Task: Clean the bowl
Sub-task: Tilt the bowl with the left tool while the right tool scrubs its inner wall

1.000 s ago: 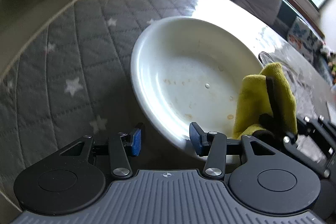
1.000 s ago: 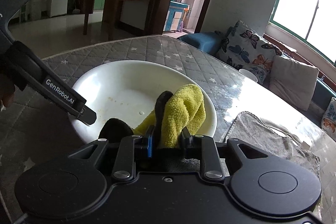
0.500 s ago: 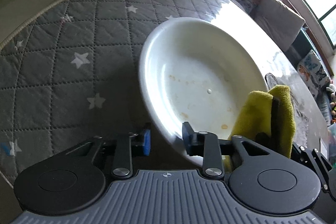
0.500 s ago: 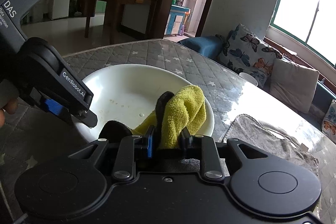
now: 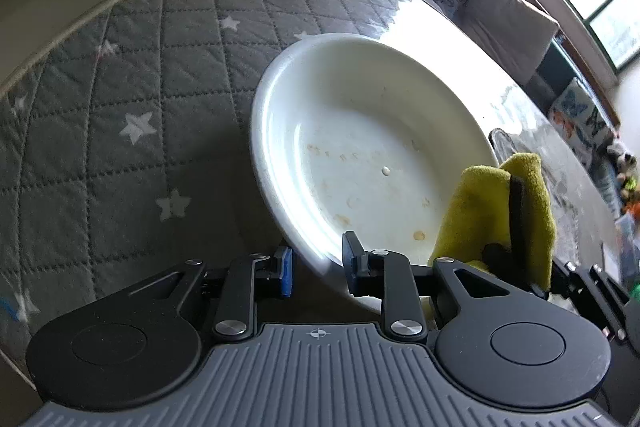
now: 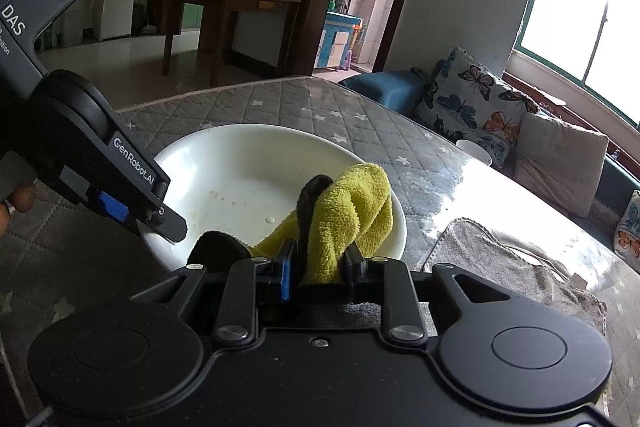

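Here the white bowl (image 5: 372, 147) sits on a grey quilted table cover (image 5: 132, 75) printed with white stars, its near side lifted so that it stands tilted. Brownish specks and a small pale drop mark its inner floor. The left gripper (image 5: 316, 263) clamps the bowl's near rim: one finger lies under the outside wall, the other reaches over the rim onto the inner surface, and the rim is pinched between them. In the right wrist view this same gripper (image 6: 152, 215) comes in from the left, with a fingertip of the person's hand (image 6: 20, 199) showing at the edge.

The right gripper (image 6: 316, 263) is closed on a yellow cloth (image 6: 352, 211) with a black part folded against it, and the bunched cloth rises from between the fingers over the bowl's (image 6: 240, 171) near-right part. From the left wrist camera the cloth (image 5: 496, 215) hangs just inside the bowl's right edge; whether it touches the bowl's surface cannot be told.

To the right of the bowl a grey towel (image 6: 500, 267) lies flat on a glossy stretch of the table. Beyond the table stand butterfly-patterned cushions (image 6: 472, 95) below a bright window (image 6: 588, 15).
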Tool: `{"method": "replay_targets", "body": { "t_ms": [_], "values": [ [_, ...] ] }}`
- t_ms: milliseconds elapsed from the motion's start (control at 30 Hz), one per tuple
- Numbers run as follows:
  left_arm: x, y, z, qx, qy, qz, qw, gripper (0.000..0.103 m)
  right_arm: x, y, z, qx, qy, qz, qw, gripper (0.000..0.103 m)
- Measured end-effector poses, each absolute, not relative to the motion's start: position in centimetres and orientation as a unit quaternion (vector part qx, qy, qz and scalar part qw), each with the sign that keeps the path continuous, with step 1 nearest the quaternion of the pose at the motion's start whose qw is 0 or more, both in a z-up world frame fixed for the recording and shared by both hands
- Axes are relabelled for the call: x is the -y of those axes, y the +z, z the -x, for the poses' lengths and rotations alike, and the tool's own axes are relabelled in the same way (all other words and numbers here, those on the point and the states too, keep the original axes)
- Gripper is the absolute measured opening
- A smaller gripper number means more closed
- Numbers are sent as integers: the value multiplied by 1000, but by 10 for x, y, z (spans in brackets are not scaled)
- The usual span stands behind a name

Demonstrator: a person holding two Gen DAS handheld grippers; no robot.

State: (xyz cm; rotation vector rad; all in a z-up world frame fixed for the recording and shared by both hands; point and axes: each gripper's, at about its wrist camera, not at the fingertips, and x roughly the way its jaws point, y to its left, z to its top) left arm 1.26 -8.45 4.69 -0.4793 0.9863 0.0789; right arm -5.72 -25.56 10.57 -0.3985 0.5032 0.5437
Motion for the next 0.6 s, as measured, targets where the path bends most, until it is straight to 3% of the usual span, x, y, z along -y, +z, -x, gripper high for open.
{"method": "replay_targets", "body": {
  "t_ms": [600],
  "values": [
    [77,51,-27,-471,-22,105,875,28,251,98,48,-251,254,213,909,26]
  ]
}}
